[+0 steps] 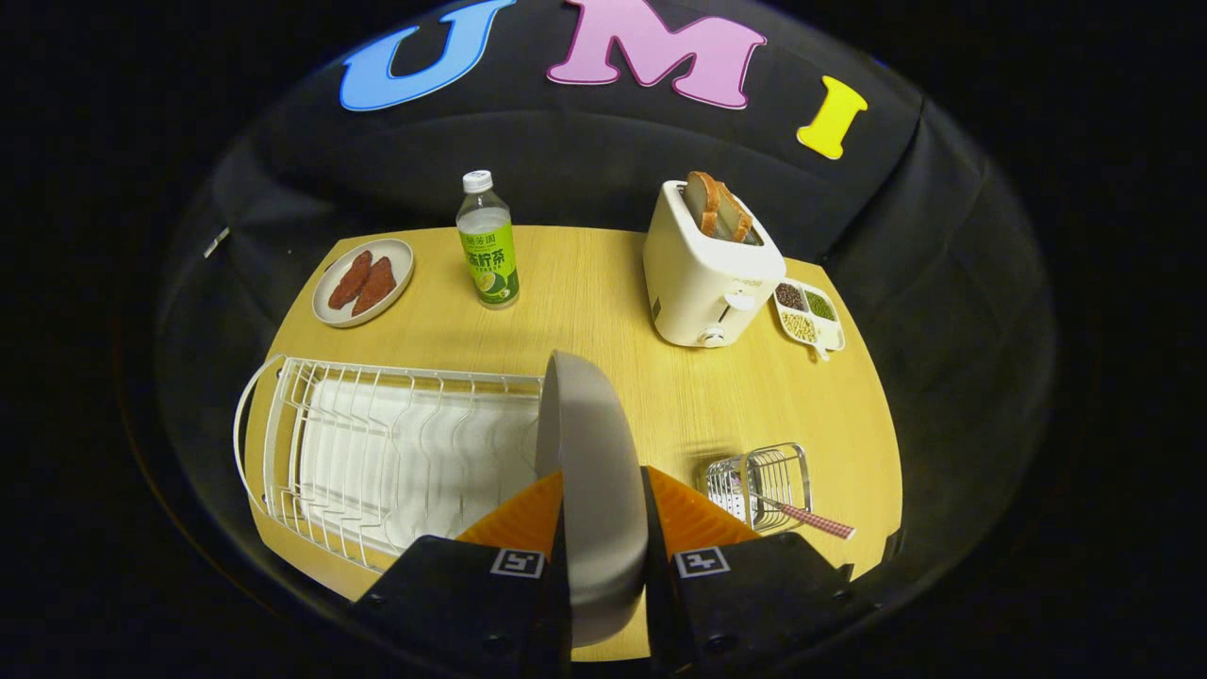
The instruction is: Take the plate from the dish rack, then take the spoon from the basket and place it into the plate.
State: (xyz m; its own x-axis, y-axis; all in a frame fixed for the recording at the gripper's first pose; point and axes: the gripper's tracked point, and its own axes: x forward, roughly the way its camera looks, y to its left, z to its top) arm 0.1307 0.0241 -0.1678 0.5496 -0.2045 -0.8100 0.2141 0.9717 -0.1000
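A grey plate (592, 471) stands on edge between my fingers, and my gripper (603, 514) is shut on its lower rim. The plate rises just right of the white wire dish rack (377, 453), whose slots hold nothing. To the right of my fingers sits a small wire basket (764, 481). A spoon (801, 516) with a red checked handle leans out of it toward the table's near right edge.
On the wooden table (603, 302) beyond the plate stand a green-labelled bottle (487, 247), a white toaster (709, 273) with bread in it, a plate of red slices (364, 281) at the far left and a divided tray of beans (807, 316) beside the toaster.
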